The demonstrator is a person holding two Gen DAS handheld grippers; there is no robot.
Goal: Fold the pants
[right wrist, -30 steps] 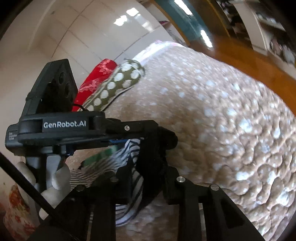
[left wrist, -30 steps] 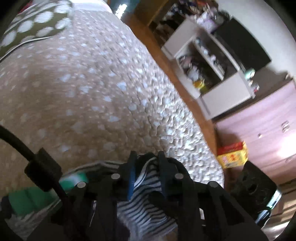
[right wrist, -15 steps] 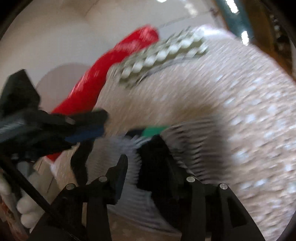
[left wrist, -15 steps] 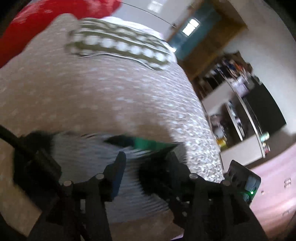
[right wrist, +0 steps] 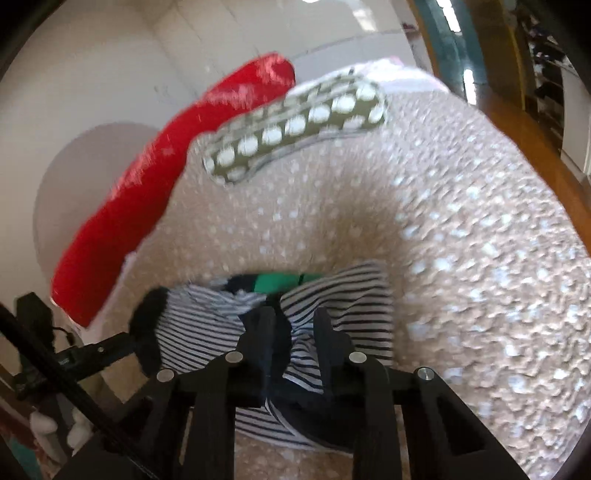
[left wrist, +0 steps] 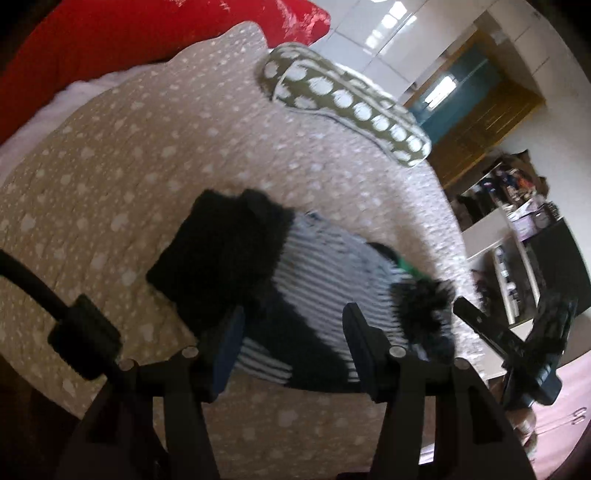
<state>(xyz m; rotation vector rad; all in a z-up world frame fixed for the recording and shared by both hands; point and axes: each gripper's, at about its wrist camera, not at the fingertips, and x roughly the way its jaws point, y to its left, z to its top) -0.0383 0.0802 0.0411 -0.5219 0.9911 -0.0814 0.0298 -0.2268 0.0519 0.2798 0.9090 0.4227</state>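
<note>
The striped black-and-white pants (left wrist: 332,269) lie bunched on the spotted beige bedspread (left wrist: 147,147), with black cuffs and a green patch (right wrist: 284,280). My left gripper (left wrist: 291,339) is open, its fingers spread just above the near edge of the pants and holding nothing. My right gripper (right wrist: 295,328) is shut on a fold of the striped pants (right wrist: 343,306). The right gripper's body also shows at the right edge of the left wrist view (left wrist: 535,354).
A green pillow with white dots (left wrist: 343,99) lies at the far side of the bed. A red cushion (left wrist: 110,33) lies behind it by the wall. White shelves (left wrist: 517,251) and a wooden floor (right wrist: 535,140) lie beyond the bed's right edge.
Both grippers swung the pants up and over onto the bed. The left gripper, shut on the pants a second ago, has opened and let go. The right still holds the fabric.
</note>
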